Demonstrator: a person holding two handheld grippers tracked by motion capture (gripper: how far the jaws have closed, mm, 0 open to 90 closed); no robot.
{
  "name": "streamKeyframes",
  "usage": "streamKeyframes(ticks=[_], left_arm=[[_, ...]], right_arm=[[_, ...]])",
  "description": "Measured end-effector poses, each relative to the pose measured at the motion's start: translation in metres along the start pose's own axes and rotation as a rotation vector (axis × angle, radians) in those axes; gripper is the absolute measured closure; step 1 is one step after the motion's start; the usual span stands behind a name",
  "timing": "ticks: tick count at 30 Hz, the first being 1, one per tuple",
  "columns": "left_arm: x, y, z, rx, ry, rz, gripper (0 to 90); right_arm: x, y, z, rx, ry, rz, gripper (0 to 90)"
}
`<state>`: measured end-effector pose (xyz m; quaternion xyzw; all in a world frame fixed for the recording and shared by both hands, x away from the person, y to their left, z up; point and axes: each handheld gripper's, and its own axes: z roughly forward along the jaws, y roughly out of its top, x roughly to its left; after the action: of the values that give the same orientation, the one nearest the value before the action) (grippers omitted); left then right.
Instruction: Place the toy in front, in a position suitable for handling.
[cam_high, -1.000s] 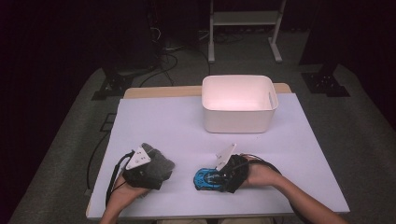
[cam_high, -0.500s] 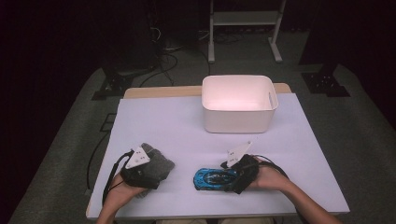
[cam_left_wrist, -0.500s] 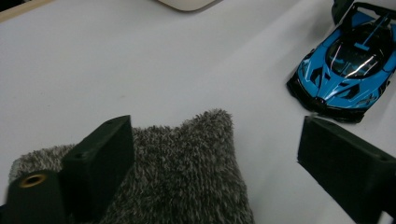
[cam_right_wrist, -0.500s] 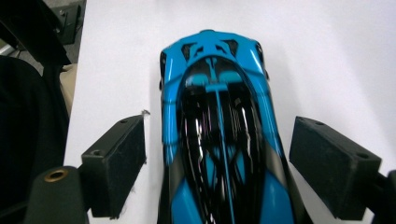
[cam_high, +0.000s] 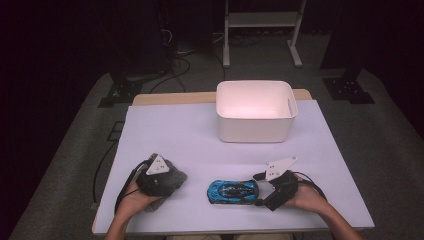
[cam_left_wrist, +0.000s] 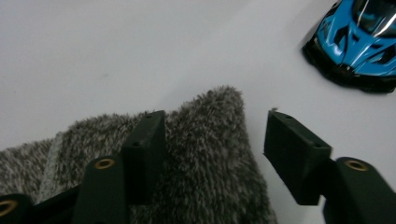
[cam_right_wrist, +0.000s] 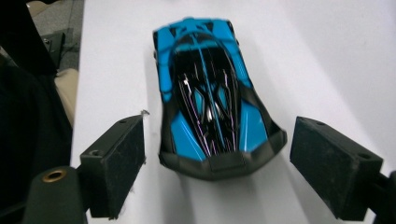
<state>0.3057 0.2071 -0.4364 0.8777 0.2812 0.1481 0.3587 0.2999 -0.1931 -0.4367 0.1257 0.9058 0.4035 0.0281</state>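
Grey furry cloth (cam_left_wrist: 205, 154), near edge: left gripper (cam_left_wrist: 212, 140), jaws just closing, astride its corner. Blue toy car (cam_right_wrist: 210, 102), near edge: right gripper (cam_right_wrist: 217, 161), jaws apart, unclamped.

Open table ahead of me, one bin at the back.

I see bare white table (cam_high: 165, 135) between my two grippers and the bin (cam_high: 255, 111), wide enough to pass either side. Low down, the car (cam_high: 233, 191) lies just in front of my right gripper (cam_high: 261, 189), and the fuzzy cloth (cam_high: 170, 179) sits under my left gripper (cam_high: 159, 176), blocking that corner.
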Motion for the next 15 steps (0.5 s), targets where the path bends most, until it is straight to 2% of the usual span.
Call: streamKeyframes(ticks=[1, 2, 4, 6, 7, 10, 12, 13, 15], left_arm=[[0.001, -0.001, 0.002, 0.009, -0.004, -0.007, 42.9], [0.002, -0.003, 0.003, 0.026, -0.006, -0.013, 48.5], [0.002, -0.004, 0.004, 0.030, -0.014, -0.018, 57.2], [0.002, -0.004, 0.006, 0.045, -0.029, -0.023, 59.4], [0.001, -0.001, 0.006, 0.060, -0.027, -0.011, 66.6], [-0.002, 0.004, 0.006, 0.069, -0.032, 0.012, 78.6], [-0.004, 0.006, 0.006, 0.070, -0.041, 0.025, 80.6], [-0.010, 0.013, 0.007, 0.060, -0.071, 0.041, 80.8], [-0.018, 0.022, 0.008, 0.027, -0.112, 0.060, 80.8]], right_arm=[[0.000, 0.000, 0.000, 0.000, 0.000, 0.000, 16.9], [-0.001, -0.002, 0.003, 0.005, -0.001, -0.003, 16.9], [0.000, -0.003, 0.004, 0.009, 0.000, -0.004, 16.9], [-0.001, -0.005, 0.009, 0.022, -0.005, -0.015, 16.9], [-0.001, -0.006, 0.012, 0.019, -0.006, -0.025, 17.1], [0.001, -0.008, 0.016, 0.026, -0.015, -0.052, 18.8], [0.002, -0.008, 0.017, 0.029, -0.026, -0.066, 20.4], [0.003, -0.009, 0.018, 0.029, -0.040, -0.086, 21.1], [0.003, -0.008, 0.018, 0.030, -0.040, -0.086, 21.2]])
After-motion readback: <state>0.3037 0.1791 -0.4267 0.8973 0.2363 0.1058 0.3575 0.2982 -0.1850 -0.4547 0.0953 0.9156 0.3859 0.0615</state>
